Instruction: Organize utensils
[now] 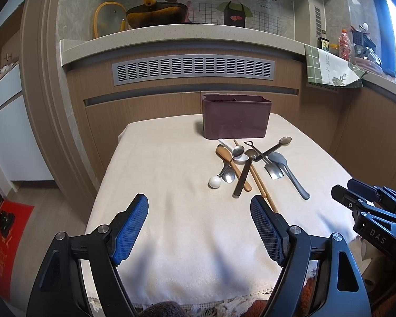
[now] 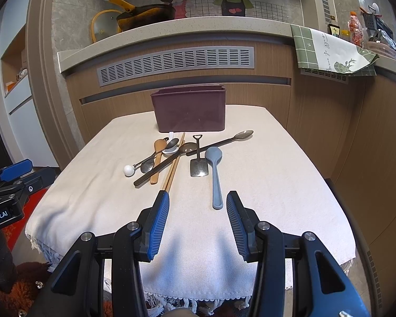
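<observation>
A dark maroon utensil box (image 1: 236,117) (image 2: 190,112) stands at the far end of the cloth-covered table (image 1: 171,185) (image 2: 264,171). In front of it lies a heap of utensils: a grey plastic spoon (image 2: 216,177) (image 1: 290,174), a small shovel-shaped metal spoon (image 2: 198,165), wooden chopsticks (image 2: 173,169) (image 1: 258,179), a wooden spoon (image 2: 157,158), long dark spoons and a utensil ending in a white ball (image 2: 129,170) (image 1: 214,182). My left gripper (image 1: 199,206) hovers open over the near cloth, left of the heap. My right gripper (image 2: 198,200) is open too, just short of the grey spoon's handle and the chopstick ends.
Wooden kitchen cabinets with a grey vent (image 1: 192,68) rise behind the table. A pan (image 1: 155,15), a glass lid, a green towel (image 2: 332,52) and bottles sit on the counter above. A red mat (image 1: 5,243) lies on the floor to the left.
</observation>
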`<action>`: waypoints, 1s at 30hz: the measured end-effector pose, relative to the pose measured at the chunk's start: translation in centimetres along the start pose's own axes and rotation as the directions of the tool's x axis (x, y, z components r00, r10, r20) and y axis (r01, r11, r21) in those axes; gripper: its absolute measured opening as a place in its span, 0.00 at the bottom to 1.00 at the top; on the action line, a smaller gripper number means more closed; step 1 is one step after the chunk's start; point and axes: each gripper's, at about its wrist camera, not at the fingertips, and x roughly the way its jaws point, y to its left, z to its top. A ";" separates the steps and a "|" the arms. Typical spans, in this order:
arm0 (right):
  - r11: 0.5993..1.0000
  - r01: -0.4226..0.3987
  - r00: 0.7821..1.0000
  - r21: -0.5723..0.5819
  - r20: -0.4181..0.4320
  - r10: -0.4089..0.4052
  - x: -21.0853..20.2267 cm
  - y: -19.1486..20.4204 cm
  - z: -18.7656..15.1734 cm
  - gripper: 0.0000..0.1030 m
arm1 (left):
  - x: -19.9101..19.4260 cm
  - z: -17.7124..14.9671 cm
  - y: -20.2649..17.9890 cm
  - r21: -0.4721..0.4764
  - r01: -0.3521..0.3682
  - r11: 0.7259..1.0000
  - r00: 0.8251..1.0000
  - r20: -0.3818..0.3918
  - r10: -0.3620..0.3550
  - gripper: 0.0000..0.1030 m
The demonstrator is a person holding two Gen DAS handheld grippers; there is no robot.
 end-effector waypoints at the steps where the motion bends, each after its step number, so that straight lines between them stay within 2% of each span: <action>1: 1.000 0.000 1.000 0.001 -0.001 0.000 0.0 0.0 0.0 0.42 | 0.1 0.2 0.2 0.000 0.000 1.000 1.000 0.000 0.000 0.78; 19: 1.000 0.002 1.000 0.000 -0.004 -0.002 0.1 0.0 -0.1 0.42 | -0.3 -1.0 -0.7 -0.006 0.002 1.000 1.000 -0.006 -0.002 0.78; 30: 1.000 0.003 1.000 -0.001 -0.004 -0.003 0.1 0.0 0.0 0.42 | 0.3 -0.2 0.1 -0.008 0.001 1.000 1.000 -0.010 -0.001 0.78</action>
